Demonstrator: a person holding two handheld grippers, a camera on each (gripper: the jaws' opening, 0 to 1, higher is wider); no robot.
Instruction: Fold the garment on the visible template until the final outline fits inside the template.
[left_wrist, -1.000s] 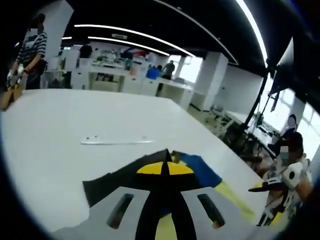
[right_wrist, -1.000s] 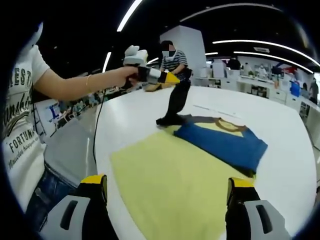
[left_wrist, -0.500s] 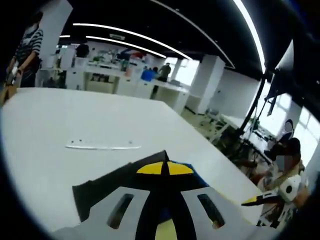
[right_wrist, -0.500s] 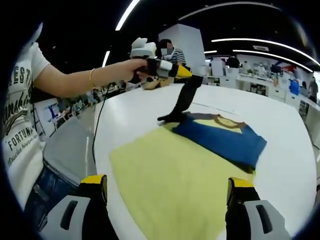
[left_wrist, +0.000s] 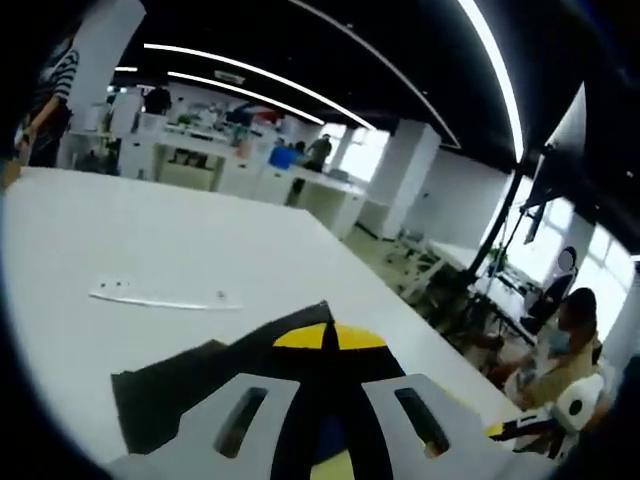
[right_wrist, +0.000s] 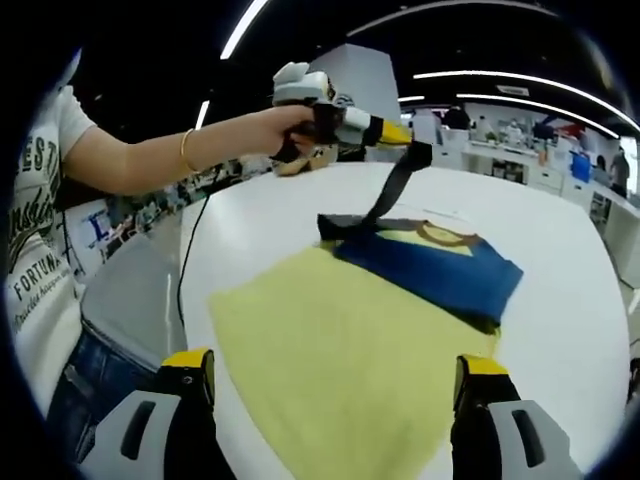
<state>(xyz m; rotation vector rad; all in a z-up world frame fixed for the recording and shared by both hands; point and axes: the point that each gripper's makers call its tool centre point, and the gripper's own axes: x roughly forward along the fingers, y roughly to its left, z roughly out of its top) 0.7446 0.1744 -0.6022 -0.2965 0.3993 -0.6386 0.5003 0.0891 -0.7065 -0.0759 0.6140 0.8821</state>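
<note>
over the last second the left gripper (right_wrist: 405, 133), jaws pinched on the dark sleeve (right_wrist: 388, 192), has carried it up and rightward across the blue garment (right_wrist: 435, 272) lying on the yellow template (right_wrist: 340, 370), starting a fold, while the right gripper (right_wrist: 330, 372) hangs wide open, empty, nearer.

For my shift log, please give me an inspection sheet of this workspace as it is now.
Surface: white table, wide and bare beyond the work.
Job's things: yellow template flat; blue garment on its far end, dark sleeve lifted.
Clutter: thin pale strip on the table.
Grippers: left gripper shut on the dark sleeve; right gripper open, holding nothing, above the template's near end.
Cables: black cable hanging by the table edge.
Surroundings: open office with desks, ceiling light strips, people standing and seated.
</note>
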